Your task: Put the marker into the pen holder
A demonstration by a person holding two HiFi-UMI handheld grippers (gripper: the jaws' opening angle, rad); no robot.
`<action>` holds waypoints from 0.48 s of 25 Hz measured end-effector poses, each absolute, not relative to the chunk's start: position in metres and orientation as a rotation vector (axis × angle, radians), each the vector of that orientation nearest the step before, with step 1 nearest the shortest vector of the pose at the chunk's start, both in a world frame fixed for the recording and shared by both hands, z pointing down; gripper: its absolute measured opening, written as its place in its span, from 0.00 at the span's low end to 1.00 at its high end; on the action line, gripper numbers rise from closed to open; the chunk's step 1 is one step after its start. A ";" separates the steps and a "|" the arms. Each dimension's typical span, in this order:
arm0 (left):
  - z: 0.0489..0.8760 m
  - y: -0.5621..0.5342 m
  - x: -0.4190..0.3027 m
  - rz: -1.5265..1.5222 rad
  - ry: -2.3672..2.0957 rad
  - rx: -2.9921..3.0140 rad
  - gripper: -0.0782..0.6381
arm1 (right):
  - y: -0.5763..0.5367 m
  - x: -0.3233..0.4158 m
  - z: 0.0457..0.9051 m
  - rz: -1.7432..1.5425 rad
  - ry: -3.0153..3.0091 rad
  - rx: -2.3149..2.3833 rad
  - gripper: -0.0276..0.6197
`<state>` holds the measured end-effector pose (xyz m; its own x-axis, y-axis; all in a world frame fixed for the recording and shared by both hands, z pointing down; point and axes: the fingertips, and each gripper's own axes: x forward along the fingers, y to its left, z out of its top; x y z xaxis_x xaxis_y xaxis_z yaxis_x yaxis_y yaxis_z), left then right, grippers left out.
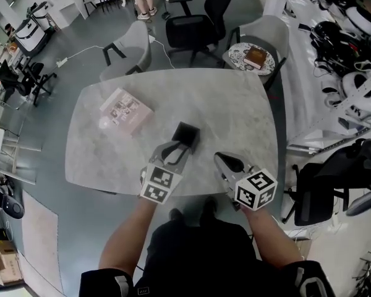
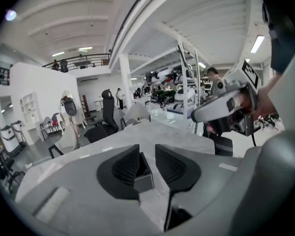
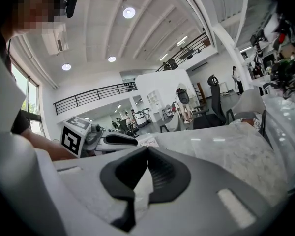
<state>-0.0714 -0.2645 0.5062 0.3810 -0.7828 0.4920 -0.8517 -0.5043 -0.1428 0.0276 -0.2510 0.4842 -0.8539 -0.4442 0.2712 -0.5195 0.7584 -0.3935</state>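
Nearest the camera, the person's bare forearms (image 1: 128, 237) reached forward over the near edge of the pale grey marble-patterned desk (image 1: 235, 113), each hand holding a gripper with a black-and-white marker cube.

The left claw (image 1: 175, 151) lay just on the near side of the small black square pen holder (image 1: 187, 135), pointing at it. In the left gripper view its two dark ribbed jaws stood apart with a narrow gap, and the pen holder (image 2: 143, 175) showed through that gap, partly behind the left jaw. Whether the jaws touched the holder could not be determined. Nothing was clamped between them.

The right claw (image 1: 221, 158) sat near the pen holder, to its right and nearer the person. In the right gripper view the right claw (image 3: 145, 150) was closed, jaw tips meeting, with nothing between them.

The pen holder stood upright on the desk, near its middle. Its interior was too dark to read, and the marker could not be made out in any view.

To the left of the pen holder and slightly farther off, well apart from it, a flat pink-and-white printed box (image 1: 126, 111) lay on the desk.

Beyond the desk's far edge stood a black office chair (image 1: 195, 26), flanked by two grey shell chairs (image 1: 136, 47). Far right of the pen holder, a small round patterned side table (image 1: 238, 59) carried a brown book (image 1: 255, 57).
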 end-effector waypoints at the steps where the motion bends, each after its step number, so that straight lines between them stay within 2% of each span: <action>1: 0.495 -0.258 -0.077 0.697 -1.505 2.496 0.26 | -0.248 0.027 0.478 0.681 -2.799 0.783 0.05; 4: 0.470 -0.234 -0.099 0.525 -1.516 2.477 0.18 | -0.234 0.020 0.461 0.614 -2.805 0.829 0.05; 12: 0.442 -0.152 -0.178 0.407 -1.523 2.506 0.14 | -0.168 -0.047 0.438 0.541 -2.801 0.906 0.05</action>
